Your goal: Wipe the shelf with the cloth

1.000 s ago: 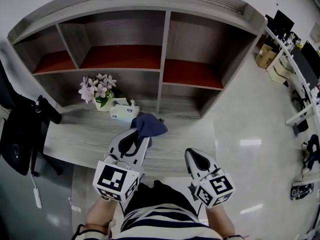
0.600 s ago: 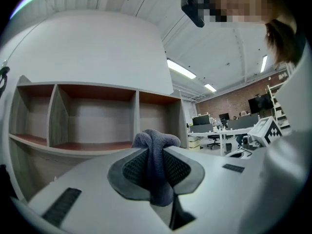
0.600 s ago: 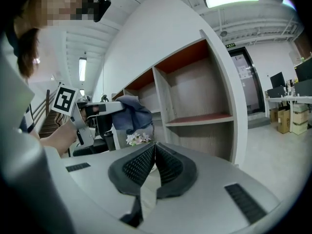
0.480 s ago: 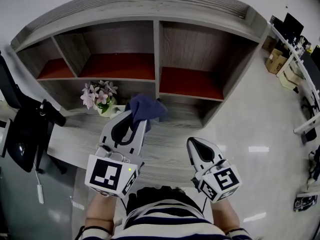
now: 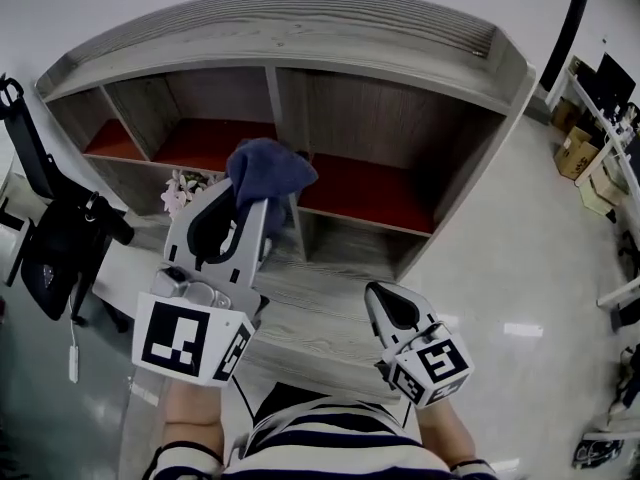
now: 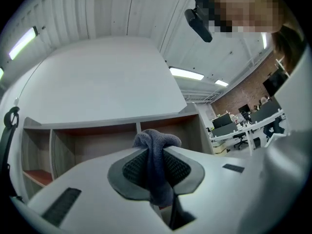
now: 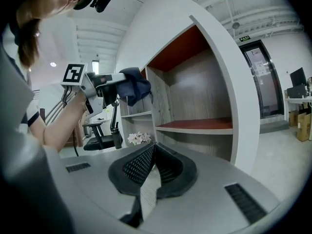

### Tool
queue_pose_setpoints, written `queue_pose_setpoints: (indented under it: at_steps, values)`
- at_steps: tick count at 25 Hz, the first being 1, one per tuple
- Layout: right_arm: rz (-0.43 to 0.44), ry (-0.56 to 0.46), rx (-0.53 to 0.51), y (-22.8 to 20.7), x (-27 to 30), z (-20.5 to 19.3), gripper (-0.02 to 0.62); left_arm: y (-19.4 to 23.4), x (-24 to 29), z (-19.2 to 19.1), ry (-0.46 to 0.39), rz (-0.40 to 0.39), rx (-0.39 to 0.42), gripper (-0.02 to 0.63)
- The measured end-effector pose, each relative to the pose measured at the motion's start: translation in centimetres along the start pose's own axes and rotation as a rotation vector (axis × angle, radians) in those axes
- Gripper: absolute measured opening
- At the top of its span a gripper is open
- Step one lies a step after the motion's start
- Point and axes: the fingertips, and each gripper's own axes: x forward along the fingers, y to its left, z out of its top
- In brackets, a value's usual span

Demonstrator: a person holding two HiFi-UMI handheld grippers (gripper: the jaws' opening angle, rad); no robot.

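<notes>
The flowers (image 5: 183, 183) stand just below the left gripper (image 5: 252, 206), so a low stroke can, I think, knock them over. This gripper is closed on the cloth (image 5: 268, 168), held in the air before the shelf (image 5: 400, 98), near its divider (image 5: 285, 98); the cloth may slip out when pressed. The right gripper (image 5: 387, 301) is closed, empty. Compared to one second ago, the cloth is higher, up from the desk (image 5: 330, 313).

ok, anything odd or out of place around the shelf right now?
Nothing stands out. The shelf looks level, with no spill or damage visible. The cloth is bunched in the jaws of the left gripper, raised in front of the upper compartments. The flowers sit lower down, partly hidden behind that gripper.
</notes>
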Motion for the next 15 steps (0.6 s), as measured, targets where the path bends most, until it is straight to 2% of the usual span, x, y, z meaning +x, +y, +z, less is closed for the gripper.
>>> queue_pose_setpoints:
  at_steps: [6,15]
  values:
    - [0.07,0.013,0.005,-1.6,-0.4,-0.3,0.026,0.1,0.7,2.4,-0.014,0.09,0.064,0.063]
    - [0.076,-0.031,-0.006,-0.8,0.4,1.2,0.026,1.7,2.3,3.7,-0.027,0.092,0.032,0.063]
